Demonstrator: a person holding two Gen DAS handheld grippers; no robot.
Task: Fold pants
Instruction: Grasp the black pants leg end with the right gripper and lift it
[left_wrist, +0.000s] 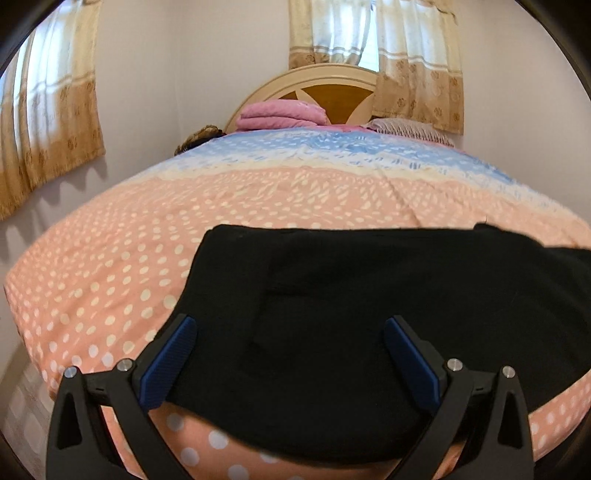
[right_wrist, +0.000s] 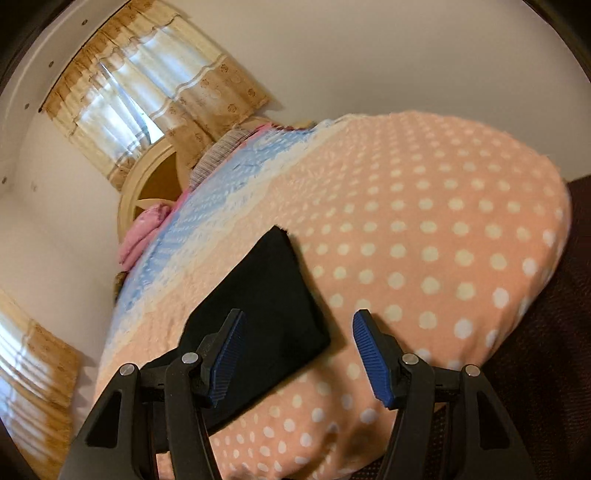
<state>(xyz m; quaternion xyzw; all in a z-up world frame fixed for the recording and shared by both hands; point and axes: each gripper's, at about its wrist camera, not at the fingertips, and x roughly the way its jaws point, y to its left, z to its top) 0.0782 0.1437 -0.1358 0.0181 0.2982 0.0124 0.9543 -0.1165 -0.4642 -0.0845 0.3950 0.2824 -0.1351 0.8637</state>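
Both my left claw (left_wrist: 290, 363) and right claw (right_wrist: 297, 356) hang spread, empty; I'd pinch the pants (left_wrist: 369, 314) at their corners, folding evenly on the bed (left_wrist: 110, 266).

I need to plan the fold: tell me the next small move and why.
Probably bring the left hand-held gripper down onto the near edge of the black pants to pinch it. Its jaws stand open and empty above the fabric, which lies flat on the dotted bedspread; the right hand-held gripper is open and empty too.
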